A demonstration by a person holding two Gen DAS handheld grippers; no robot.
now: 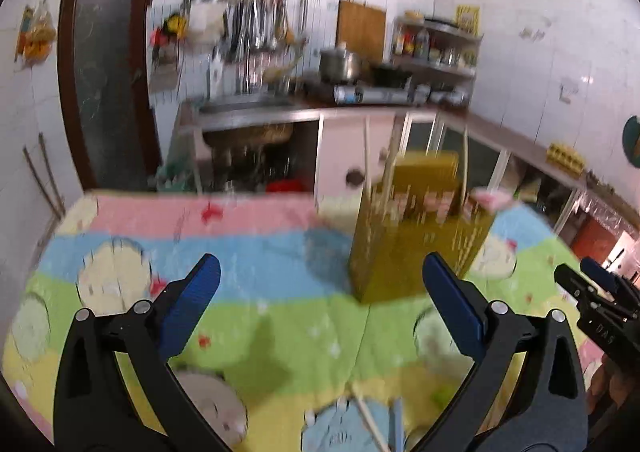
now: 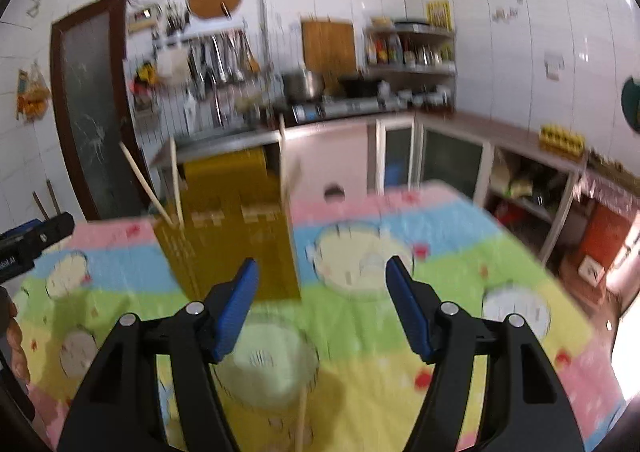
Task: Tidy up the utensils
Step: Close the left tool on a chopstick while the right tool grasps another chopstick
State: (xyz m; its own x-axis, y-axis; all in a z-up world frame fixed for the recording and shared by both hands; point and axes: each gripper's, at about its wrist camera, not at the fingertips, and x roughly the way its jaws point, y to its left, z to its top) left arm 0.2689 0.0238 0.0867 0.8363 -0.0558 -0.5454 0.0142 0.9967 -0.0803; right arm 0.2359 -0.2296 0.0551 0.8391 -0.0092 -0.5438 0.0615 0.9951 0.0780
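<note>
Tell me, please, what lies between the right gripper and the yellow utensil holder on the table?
Only bare patterned tablecloth. In the right wrist view the right gripper stands open and empty, just short of the yellow utensil holder; nothing sits between them.

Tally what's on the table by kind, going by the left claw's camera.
Yellow holder: 1
Chopsticks standing in the holder: 3 clear through the blur
Chopstick lying loose on the cloth, near edge: 1
Bluish thin item beside it, too blurred to name: 1
Total: 6

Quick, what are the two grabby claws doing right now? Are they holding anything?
Left gripper: open, holding nothing.
Right gripper: open, holding nothing.
</note>
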